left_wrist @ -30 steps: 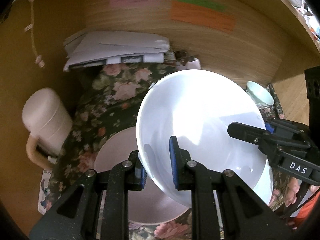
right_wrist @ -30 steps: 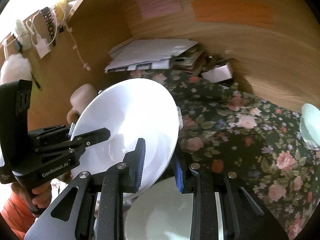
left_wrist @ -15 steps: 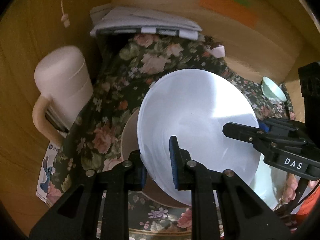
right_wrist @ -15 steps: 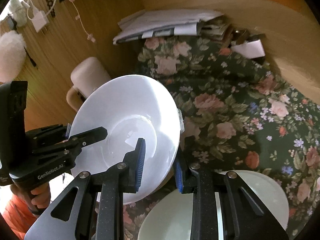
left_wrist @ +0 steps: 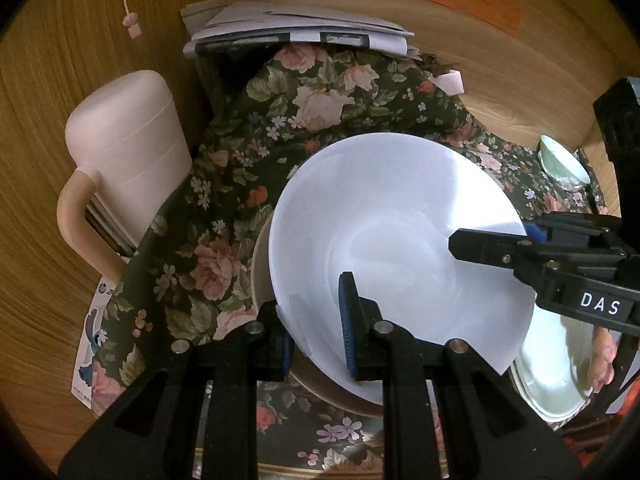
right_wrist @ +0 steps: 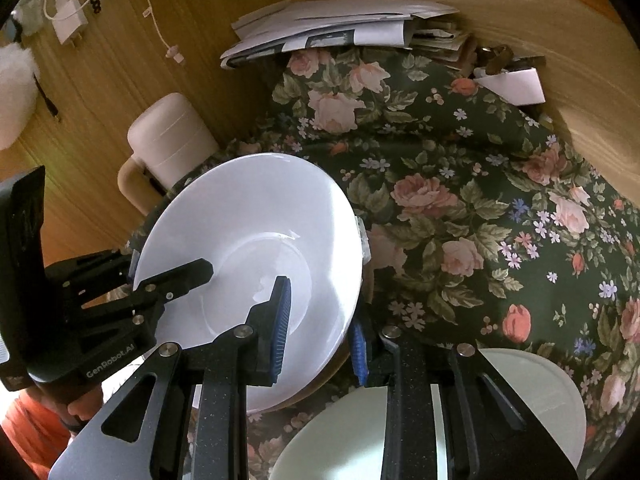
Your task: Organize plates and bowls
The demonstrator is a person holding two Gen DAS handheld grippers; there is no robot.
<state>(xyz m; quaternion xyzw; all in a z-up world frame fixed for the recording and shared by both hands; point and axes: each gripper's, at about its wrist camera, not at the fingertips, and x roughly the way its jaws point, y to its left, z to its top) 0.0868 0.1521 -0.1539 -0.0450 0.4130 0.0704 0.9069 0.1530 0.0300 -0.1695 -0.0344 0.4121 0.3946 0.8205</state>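
A white deep plate (left_wrist: pixel 400 220) (right_wrist: pixel 248 232) is held tilted by both grippers over a beige plate (left_wrist: pixel 259 280) (right_wrist: pixel 316 386) that lies on the floral cloth. My left gripper (left_wrist: pixel 316 340) is shut on the white plate's near rim, one pad inside and one under it. My right gripper (right_wrist: pixel 320 332) straddles the opposite rim; its jaws are starting to open, the pads still at the plate. Each gripper's fingers (left_wrist: pixel 492 246) (right_wrist: pixel 176 280) show in the other's view. Whether the white plate touches the beige one is hidden.
A pale green plate (left_wrist: pixel 556 376) (right_wrist: pixel 520 392) lies just right of the stack. A small green bowl (left_wrist: pixel 564 160) stands at the far right. A pink lidded jug (left_wrist: pixel 128 140) (right_wrist: pixel 172 140) stands left, a paper pile (left_wrist: pixel 296 28) (right_wrist: pixel 340 24) behind. Wooden walls enclose the floral cloth (right_wrist: pixel 460 220).
Both grippers have come down and forward with the white plate, which now lies flatter and close over the beige plate. The jug and papers look nearer.
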